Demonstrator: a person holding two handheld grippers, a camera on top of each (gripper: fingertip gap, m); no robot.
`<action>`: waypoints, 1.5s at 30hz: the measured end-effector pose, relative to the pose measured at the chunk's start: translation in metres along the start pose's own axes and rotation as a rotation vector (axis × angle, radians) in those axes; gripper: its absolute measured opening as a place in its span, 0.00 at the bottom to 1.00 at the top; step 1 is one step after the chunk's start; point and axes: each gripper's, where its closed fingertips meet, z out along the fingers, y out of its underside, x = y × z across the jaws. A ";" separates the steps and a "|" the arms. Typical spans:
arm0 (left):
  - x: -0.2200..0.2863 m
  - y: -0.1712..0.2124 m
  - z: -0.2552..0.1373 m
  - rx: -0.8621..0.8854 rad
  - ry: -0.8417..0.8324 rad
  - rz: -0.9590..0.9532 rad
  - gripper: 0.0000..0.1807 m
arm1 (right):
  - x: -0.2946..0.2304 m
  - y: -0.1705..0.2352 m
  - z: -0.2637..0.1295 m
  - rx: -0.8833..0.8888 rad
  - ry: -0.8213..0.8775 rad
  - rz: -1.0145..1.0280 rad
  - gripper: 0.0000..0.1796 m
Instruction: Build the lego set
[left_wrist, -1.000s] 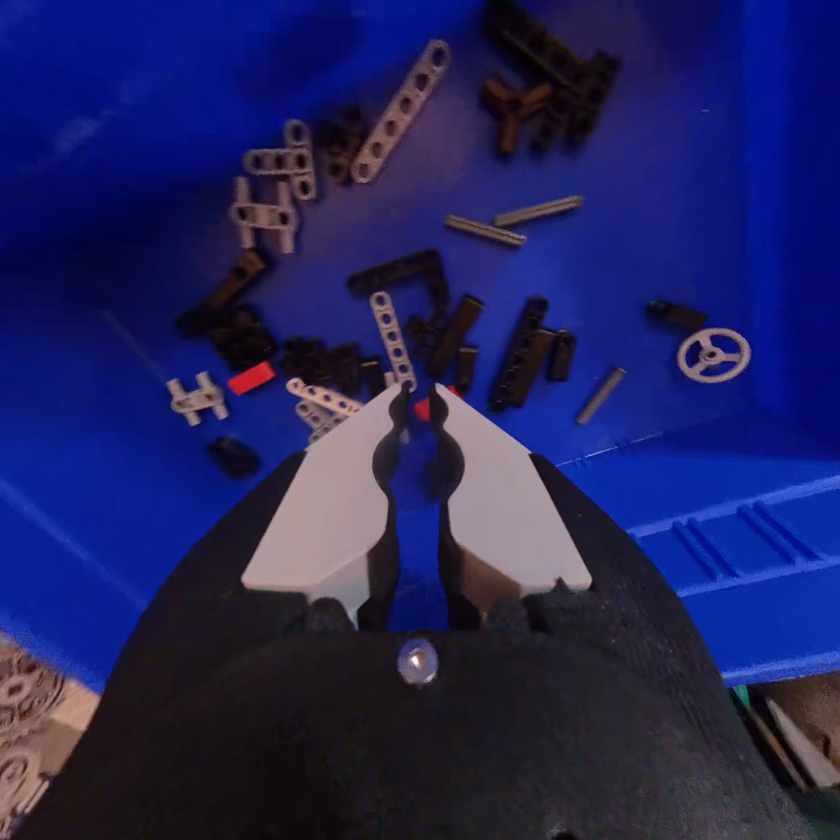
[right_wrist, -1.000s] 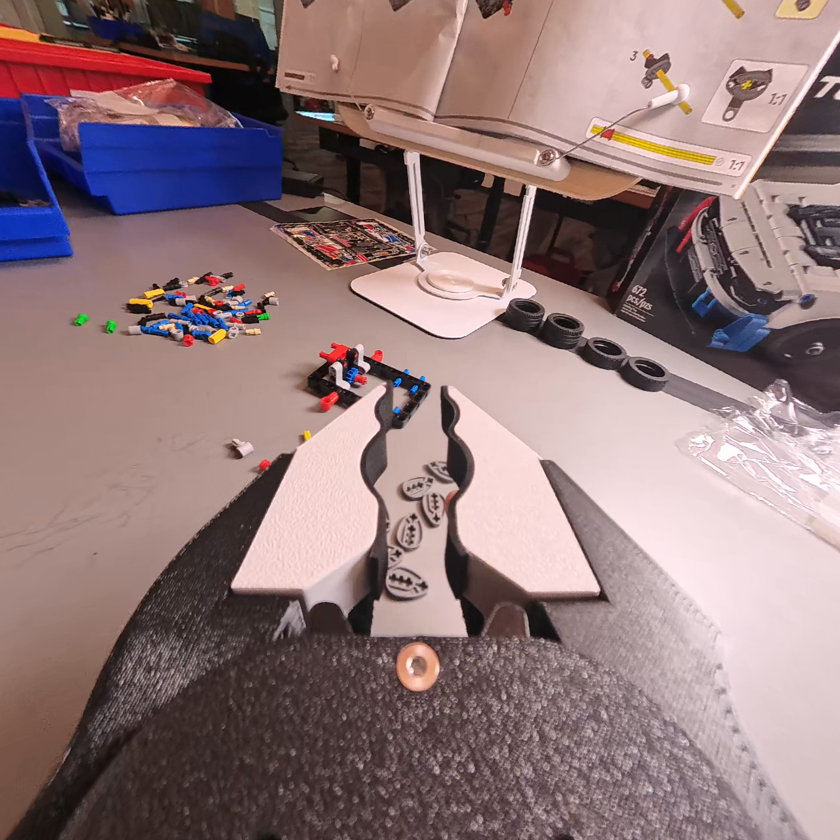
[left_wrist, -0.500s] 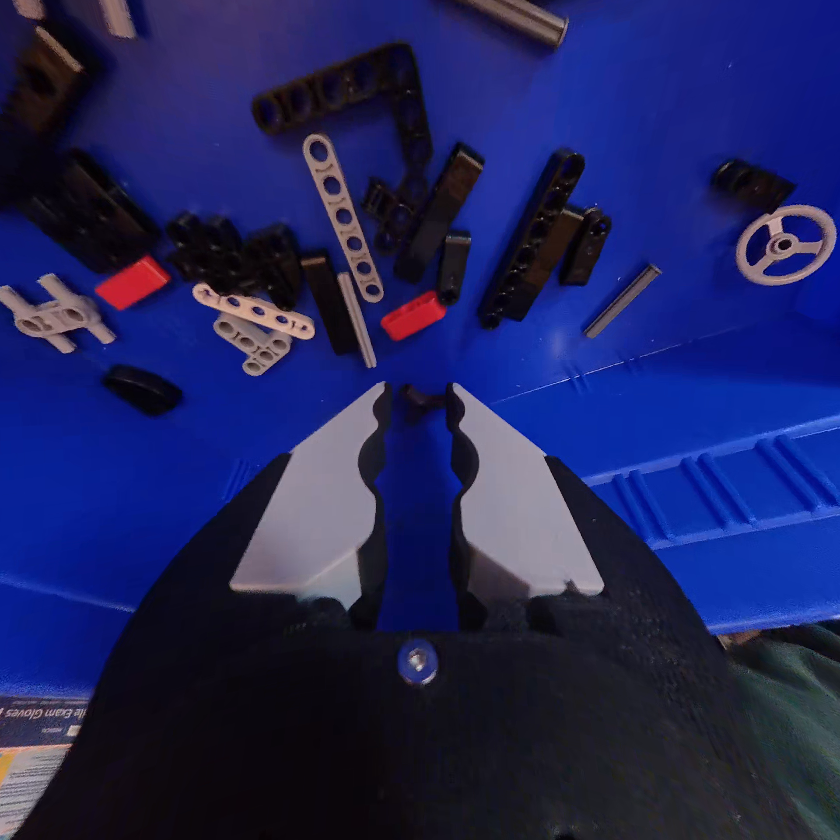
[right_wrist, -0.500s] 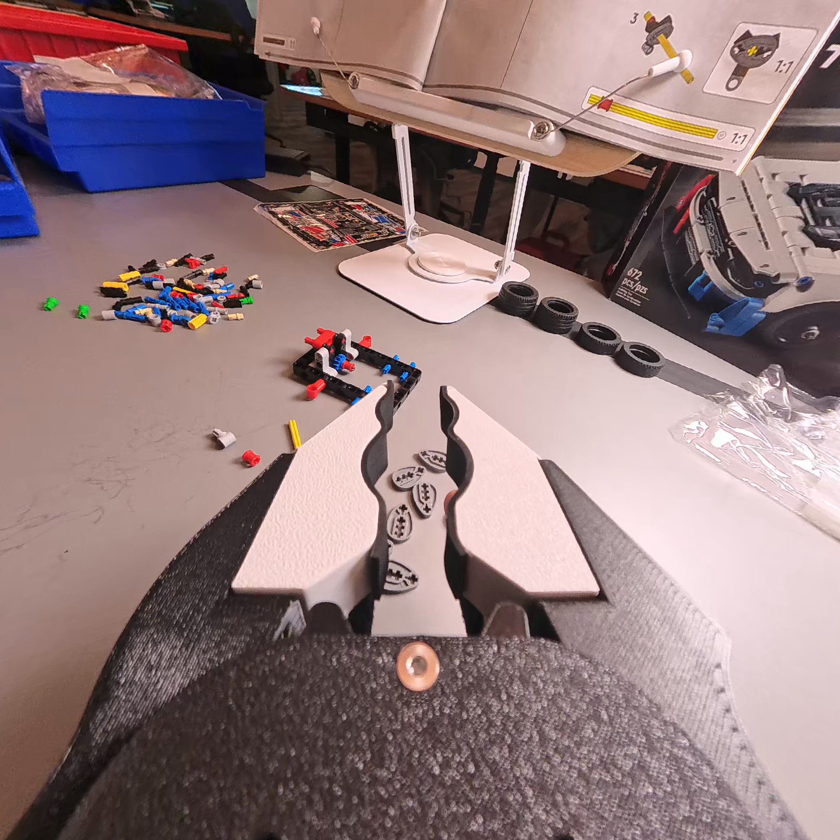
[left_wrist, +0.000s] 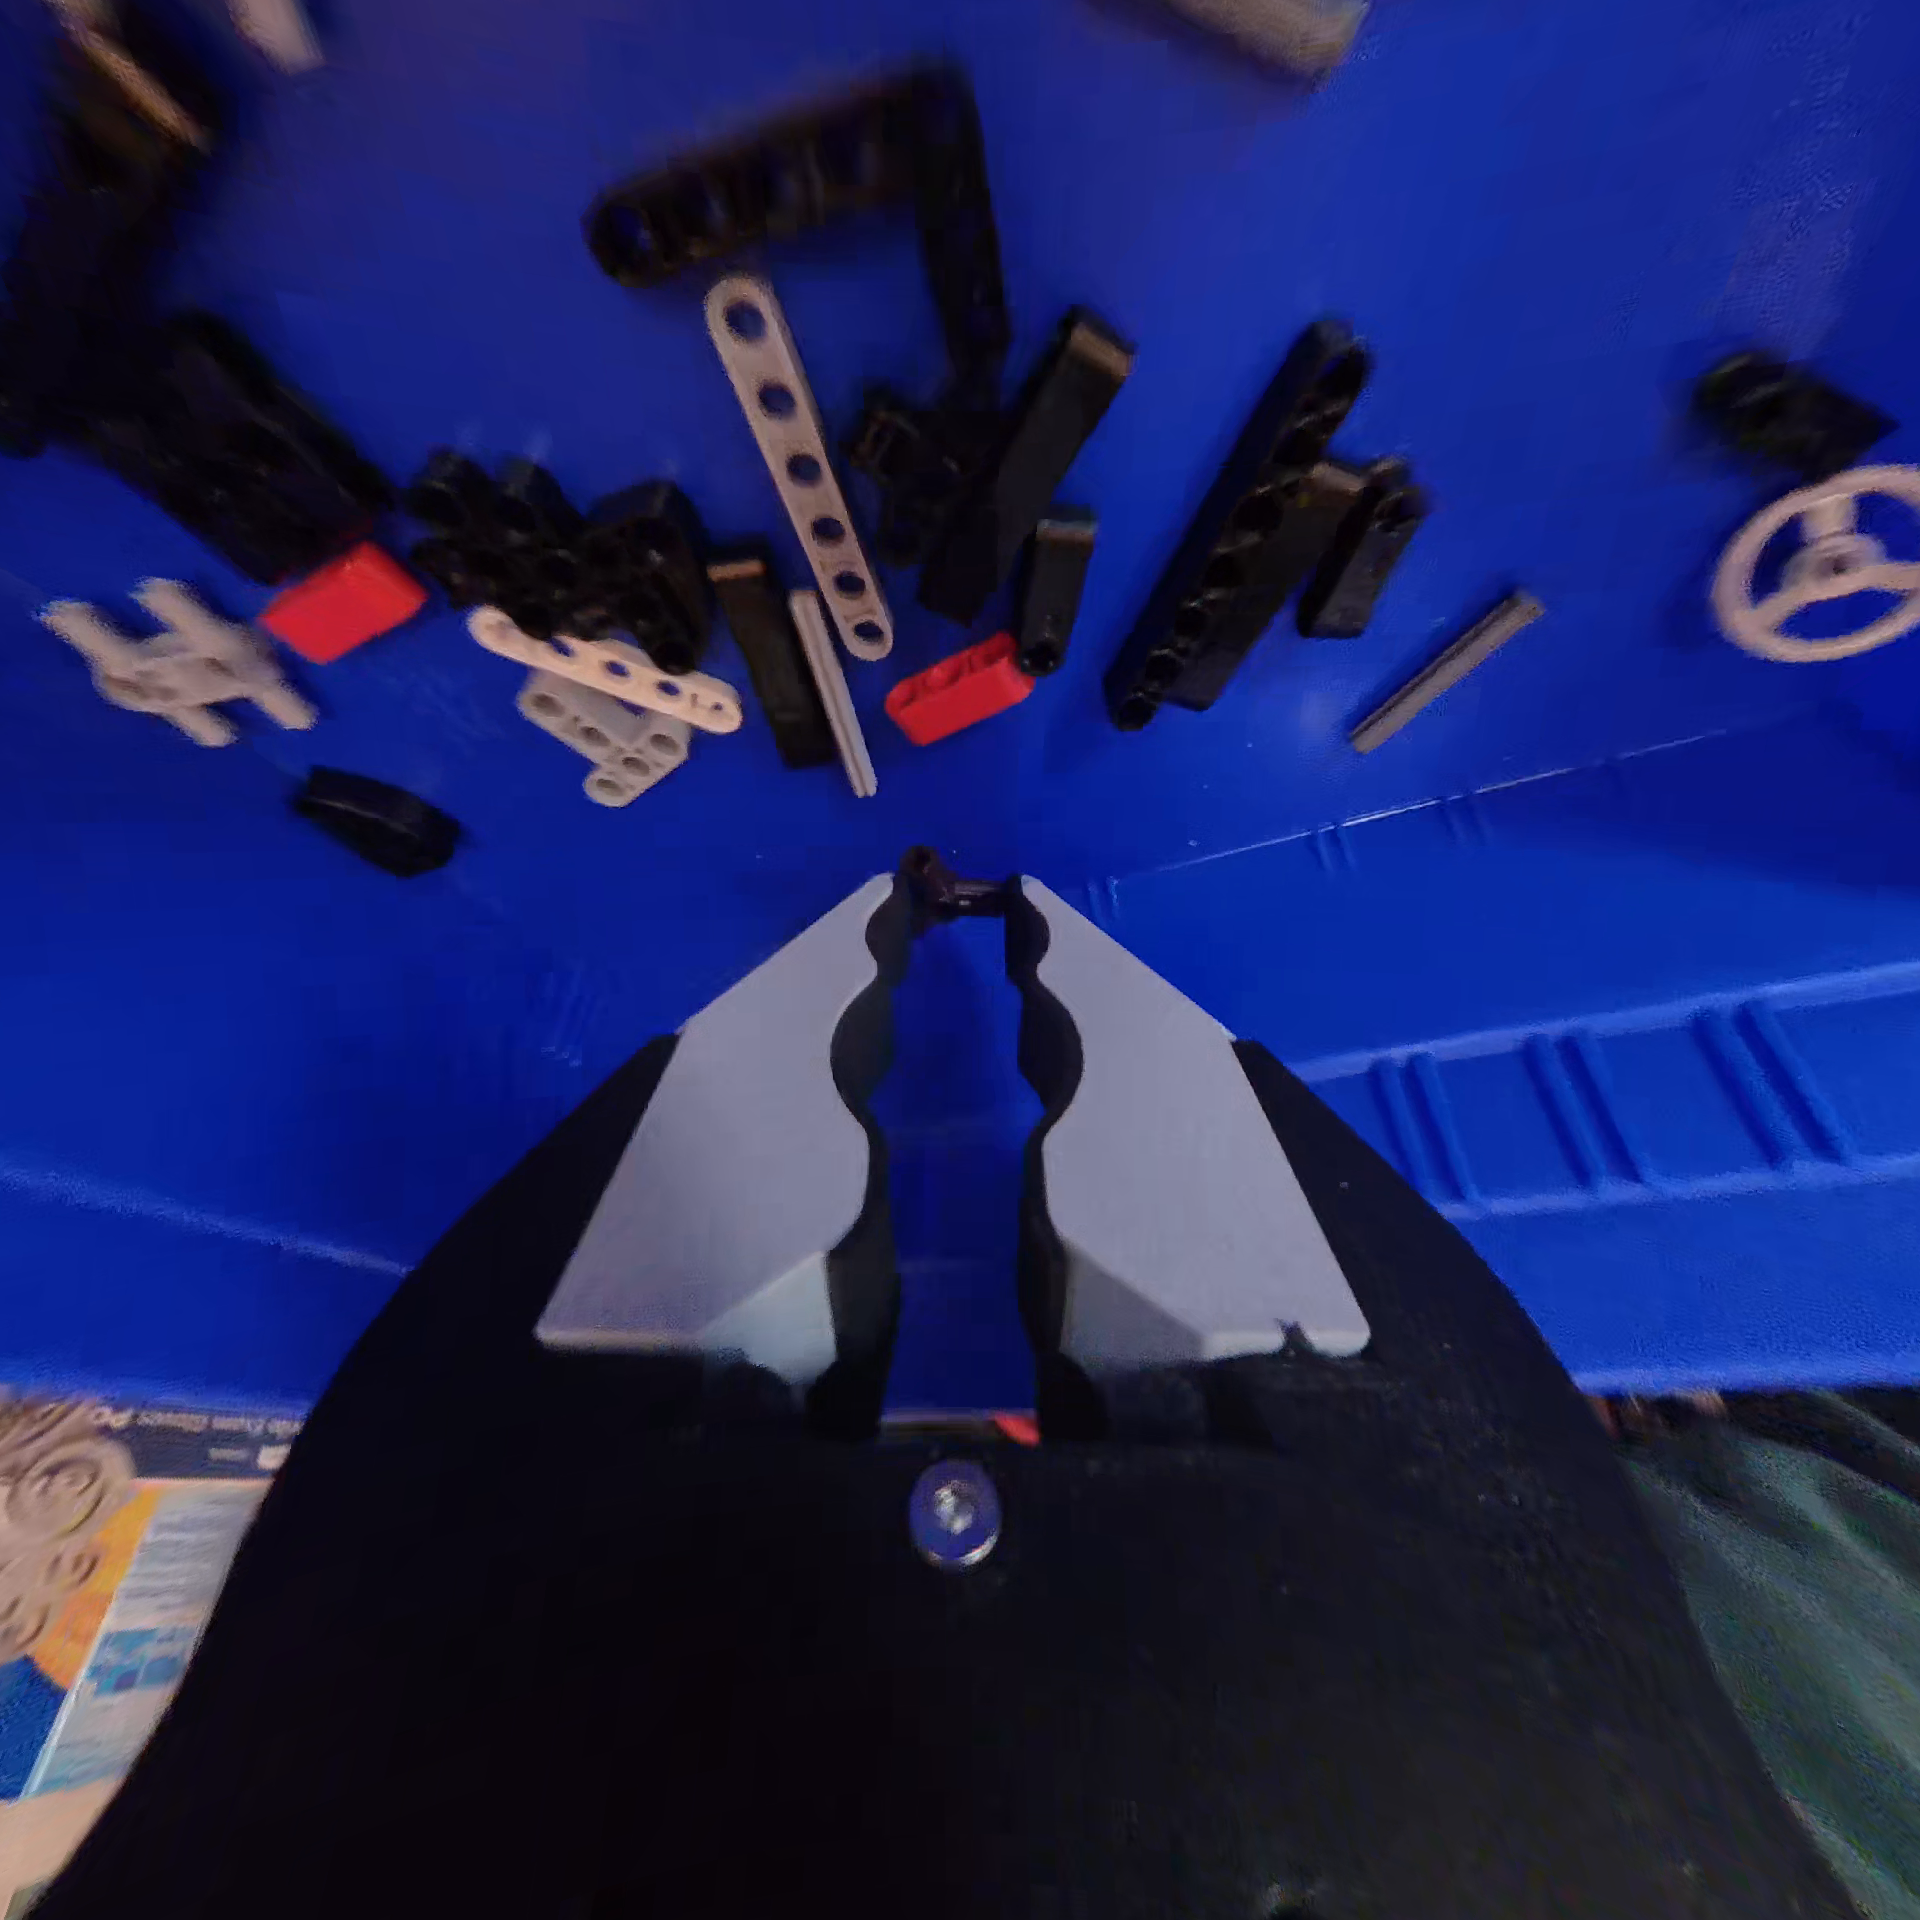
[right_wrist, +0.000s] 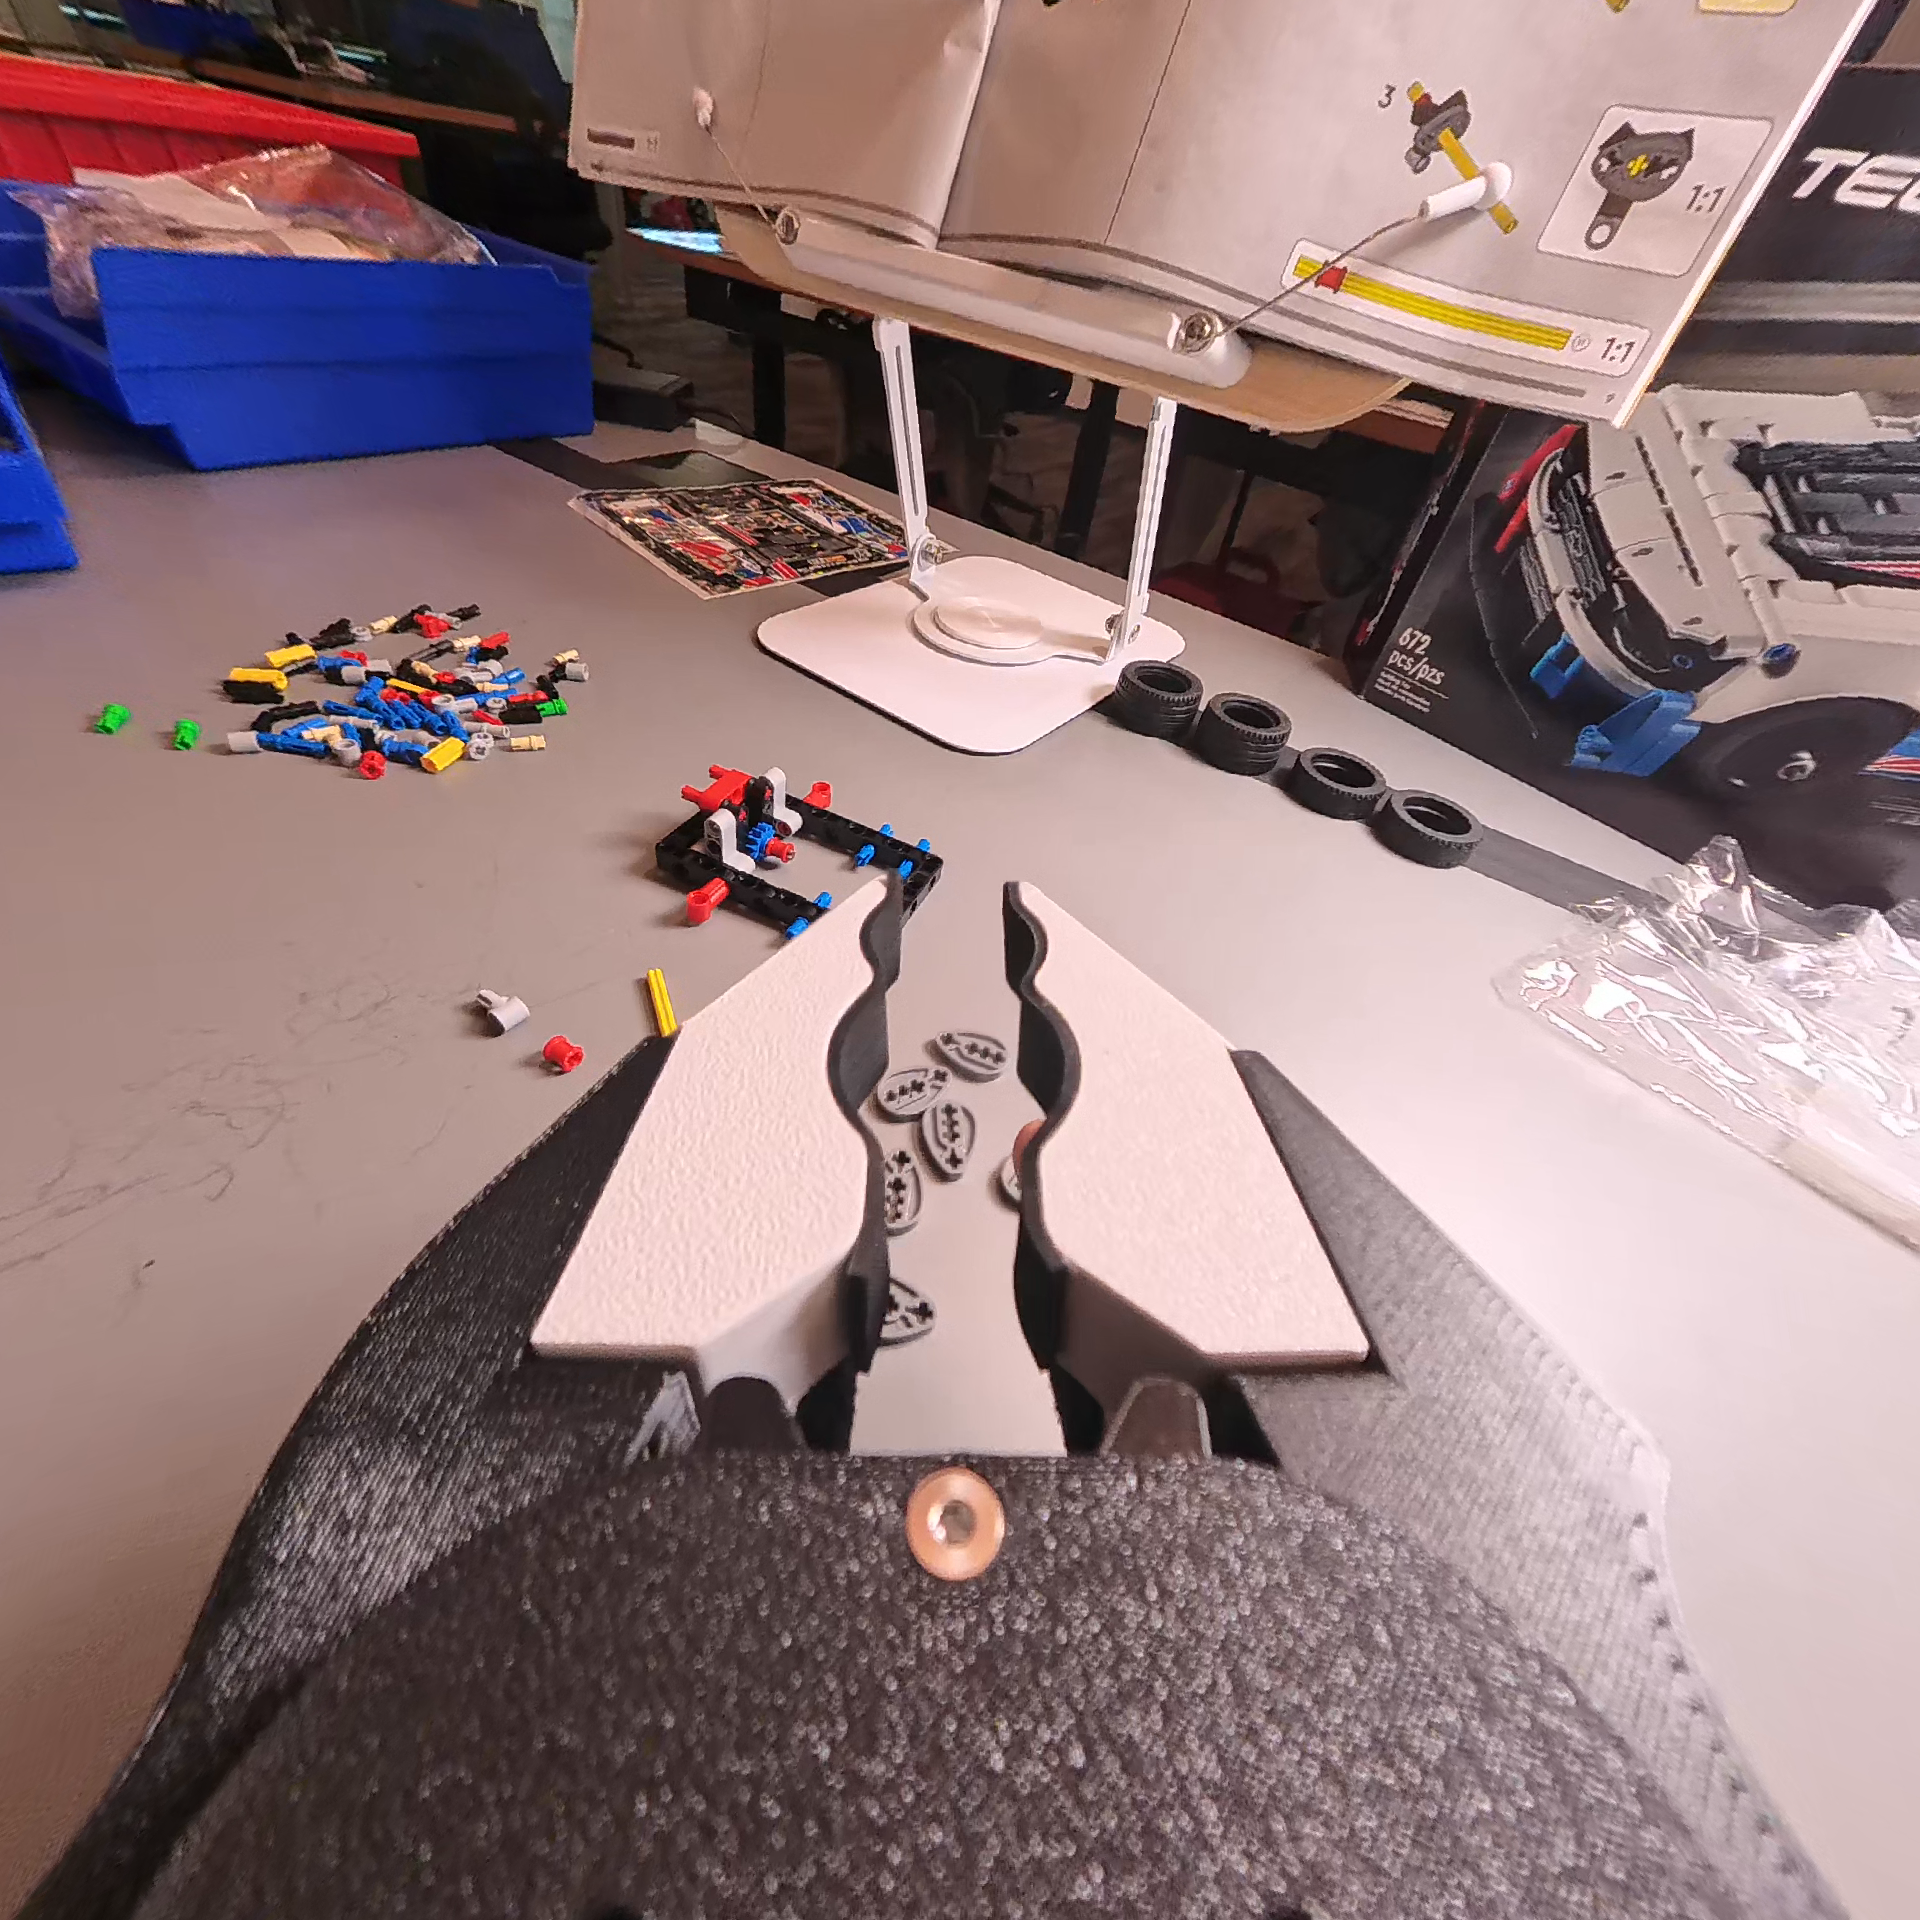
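Observation:
My left gripper (left_wrist: 956, 896) is over a blue bin (left_wrist: 1558, 208), shut on a small black lego piece (left_wrist: 951, 891) pinched between its fingertips. The bin floor holds loose parts: a grey holed beam (left_wrist: 800, 468), a red piece (left_wrist: 961, 688), a black beam (left_wrist: 1236, 530) and a grey steering wheel (left_wrist: 1818, 566). My right gripper (right_wrist: 951, 899) is open and empty, low over the grey table. Several grey oval pieces (right_wrist: 940, 1127) lie under it. A black frame assembly (right_wrist: 790, 847) with red and blue pins sits just beyond its left fingertip.
A pile of small coloured pins (right_wrist: 384, 691) lies at the left. A yellow axle (right_wrist: 658, 1003), red bush (right_wrist: 561, 1052) and grey connector (right_wrist: 502, 1008) lie nearer. The booklet stand (right_wrist: 966, 665), tyres (right_wrist: 1299, 748), set box (right_wrist: 1662, 582), plastic bag (right_wrist: 1745, 1018) and blue bins (right_wrist: 312, 343) ring the table.
My left gripper has pulled back from the pile in the bin towards its near wall, with a small black piece now between its tips. The right gripper has shifted slightly and stays open.

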 end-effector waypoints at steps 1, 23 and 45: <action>0.001 -0.006 -0.012 0.071 -0.023 0.003 0.10 | 0.000 -0.002 -0.001 0.007 -0.001 0.002 0.09; 0.423 -0.258 -0.238 1.382 1.281 0.532 0.09 | -0.178 -0.044 -0.021 0.231 -0.455 -0.413 0.10; 0.376 -0.322 -0.179 1.425 0.734 0.219 0.07 | 0.027 0.056 0.003 -0.444 0.189 -0.389 0.04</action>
